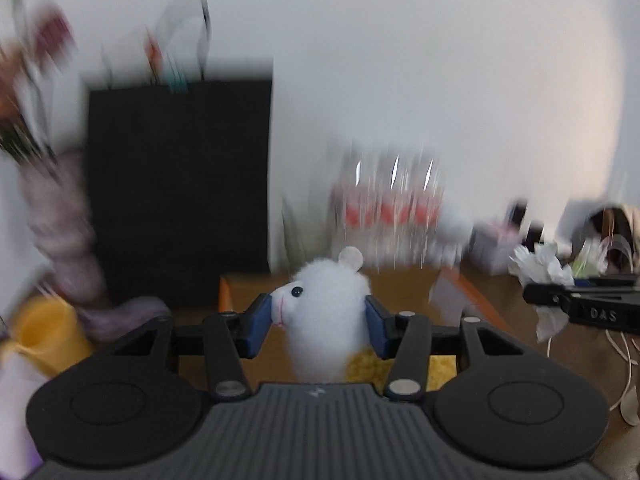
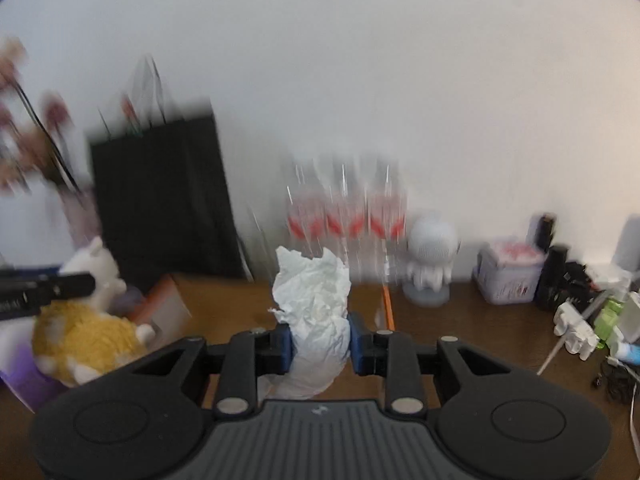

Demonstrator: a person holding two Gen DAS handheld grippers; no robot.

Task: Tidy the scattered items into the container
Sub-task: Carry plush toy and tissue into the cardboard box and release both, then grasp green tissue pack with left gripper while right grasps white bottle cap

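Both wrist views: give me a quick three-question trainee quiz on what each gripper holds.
1. True or false: the left gripper is closed on a plush toy.
2. What does the right gripper hold? A) a pen B) crumpled tissue C) a bottle
3. Fill in: in the right wrist view, the plush toy's body is white and ____.

Key: 1 true; 2 B; 3 yellow.
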